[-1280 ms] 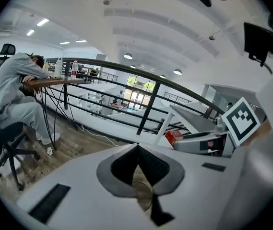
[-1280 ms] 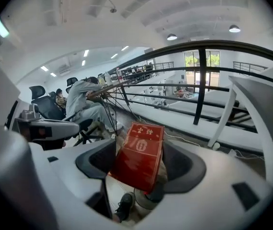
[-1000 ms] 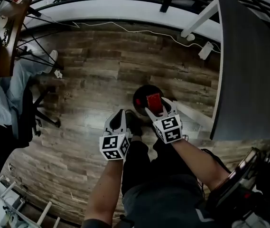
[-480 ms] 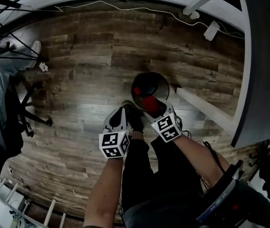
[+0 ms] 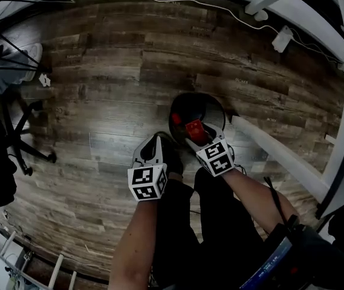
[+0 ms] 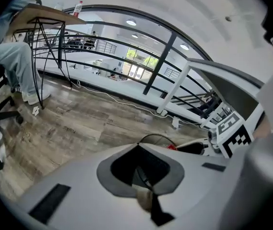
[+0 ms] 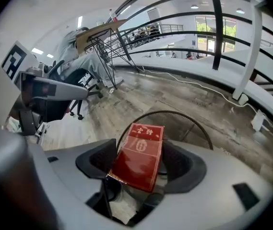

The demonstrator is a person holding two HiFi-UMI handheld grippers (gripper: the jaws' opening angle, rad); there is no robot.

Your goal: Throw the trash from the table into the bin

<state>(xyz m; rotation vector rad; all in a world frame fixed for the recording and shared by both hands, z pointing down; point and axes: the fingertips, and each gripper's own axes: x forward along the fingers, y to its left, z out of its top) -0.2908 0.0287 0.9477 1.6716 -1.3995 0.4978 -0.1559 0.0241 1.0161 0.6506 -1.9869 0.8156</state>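
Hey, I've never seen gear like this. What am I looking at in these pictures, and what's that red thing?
There is no robot here. A person stands holding a pair of hand-held tongs in each hand. One picture comes from a camera on the person's head, looking steeply down at a wood floor. The other two come from cameras riding on each pair of tongs, looking along the jaws. The right tongs grip a flat red box, holding it above the near edge of a round bin on the floor. The left tongs are shut, with nothing in them that I can make out. No table shows.
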